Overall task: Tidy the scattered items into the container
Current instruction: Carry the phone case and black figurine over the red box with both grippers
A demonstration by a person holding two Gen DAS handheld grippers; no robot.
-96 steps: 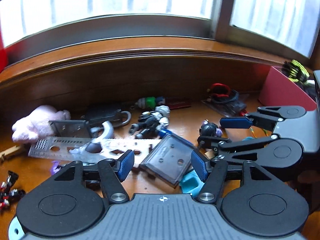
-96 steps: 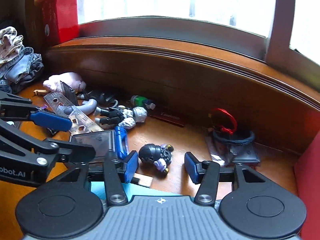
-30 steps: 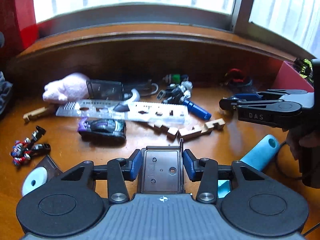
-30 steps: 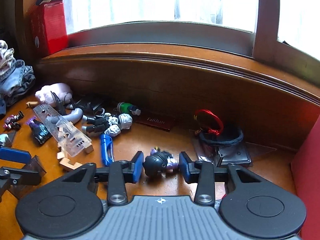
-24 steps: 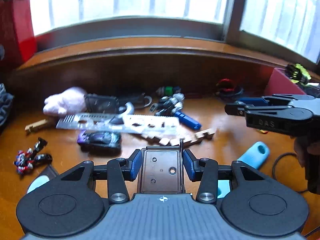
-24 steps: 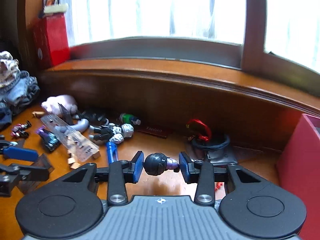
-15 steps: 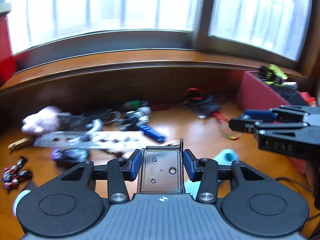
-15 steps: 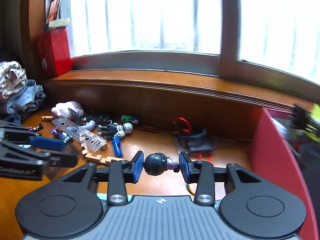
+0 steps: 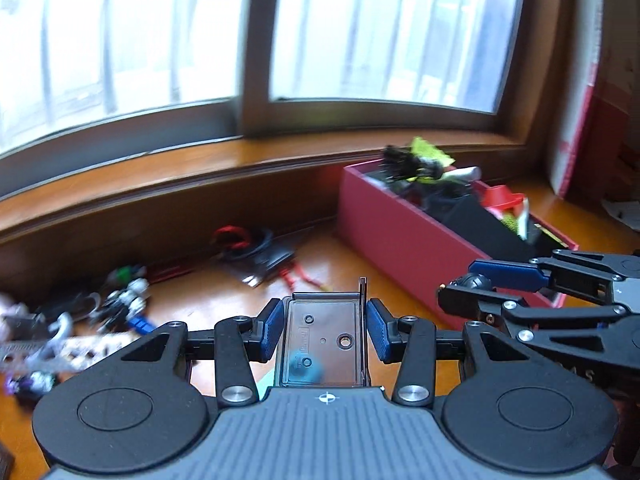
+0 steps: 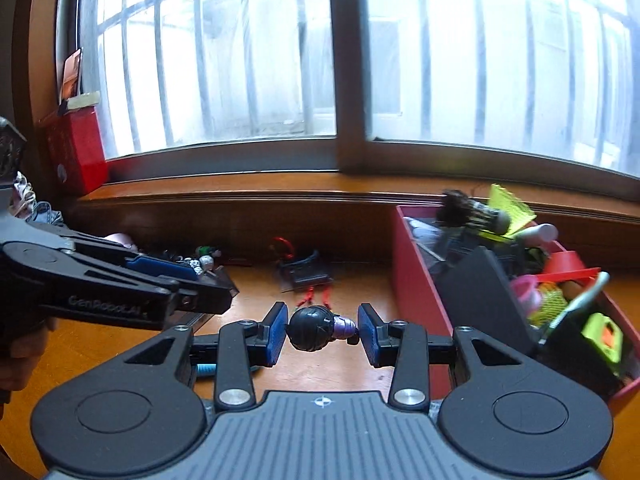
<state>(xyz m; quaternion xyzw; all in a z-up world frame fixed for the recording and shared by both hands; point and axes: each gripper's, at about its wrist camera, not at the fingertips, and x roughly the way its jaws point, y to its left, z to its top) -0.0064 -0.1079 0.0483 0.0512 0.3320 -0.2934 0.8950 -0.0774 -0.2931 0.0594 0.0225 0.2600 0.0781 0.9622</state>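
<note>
Carrying was the step in hand: the left hand-held gripper (image 9: 323, 330) was clamped on a flat, smoky translucent plastic case (image 9: 323, 344), and the right hand-held gripper (image 10: 322, 334) pinched a small black, round-headed figure with a purple body (image 10: 320, 328). Both were lifted off the orange wooden tabletop (image 10: 352, 284), near the long red box (image 9: 400, 236) at right (already heaped with mixed toys). Next, each needed travel over the rim before letting go. More clutter lay far left.

box (image 10: 416, 280) right – toys (image 9: 124, 304) left | both below sill (image 10: 280, 184)
</note>
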